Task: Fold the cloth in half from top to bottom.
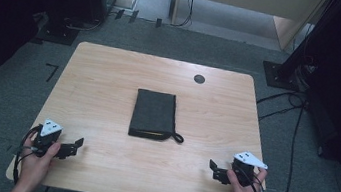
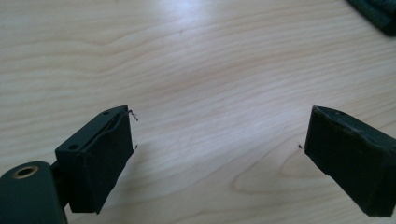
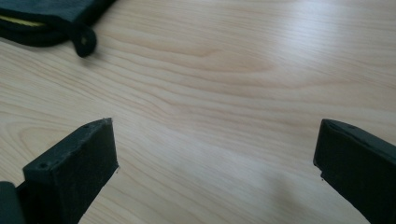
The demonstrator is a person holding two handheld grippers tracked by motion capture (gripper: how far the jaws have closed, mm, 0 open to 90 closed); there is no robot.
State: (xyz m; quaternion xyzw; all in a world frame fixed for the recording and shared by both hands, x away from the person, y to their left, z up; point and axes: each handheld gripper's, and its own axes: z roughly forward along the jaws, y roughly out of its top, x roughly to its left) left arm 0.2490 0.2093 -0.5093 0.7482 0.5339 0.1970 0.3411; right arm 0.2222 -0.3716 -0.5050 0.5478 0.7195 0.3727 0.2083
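A dark grey fabric pouch (image 1: 153, 114) lies flat at the middle of the wooden table (image 1: 110, 77), a small loop (image 1: 178, 138) at its near right corner. Its corner (image 2: 373, 11) shows at the top right of the left gripper view. In the right gripper view the pouch (image 3: 51, 16) shows a yellow strip at its edge. My left gripper (image 1: 76, 144) rests near the front left edge, held by a hand, open with nothing between its jaws (image 2: 219, 154). My right gripper (image 1: 213, 168) sits near the front right edge, open and empty too (image 3: 215, 158).
A round black grommet (image 1: 199, 79) is set in the table near the far edge. Cables (image 1: 284, 99) trail over the grey carpet at the right. Dark stands and a wooden cabinet (image 1: 251, 6) stand beyond the table.
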